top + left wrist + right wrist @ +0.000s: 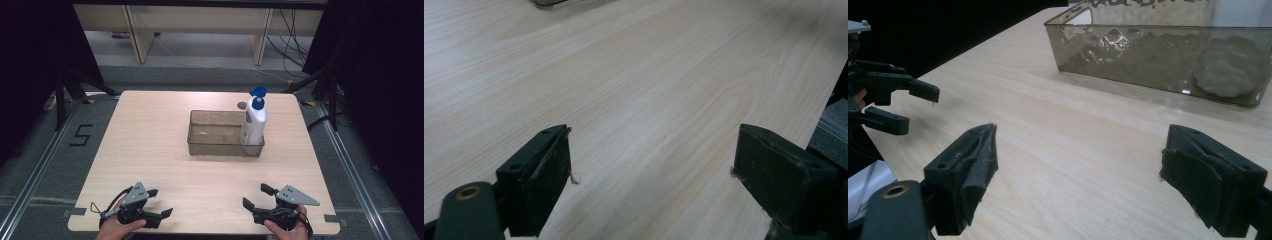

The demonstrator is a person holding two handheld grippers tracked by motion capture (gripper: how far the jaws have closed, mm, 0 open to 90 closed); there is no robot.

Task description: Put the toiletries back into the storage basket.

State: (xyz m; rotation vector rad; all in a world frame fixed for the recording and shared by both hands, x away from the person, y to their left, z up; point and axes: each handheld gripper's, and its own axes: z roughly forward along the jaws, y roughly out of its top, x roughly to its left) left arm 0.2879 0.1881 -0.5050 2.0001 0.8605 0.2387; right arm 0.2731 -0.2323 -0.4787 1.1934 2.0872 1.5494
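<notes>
Lotion bottle [254, 122] with a blue pump stands upright in the right end of the clear bin [215, 146], right of centre in the high view's frame. In the right gripper view the bin fills the upper right, the bottle's base blurred through its wall. Near the lower edge of the high view, the left tool [159, 202] rests at lower left and the right tool [256, 196] at lower right, both on the wooden surface [150, 140], jaws spread wide and holding nothing, well apart from the bin.
</notes>
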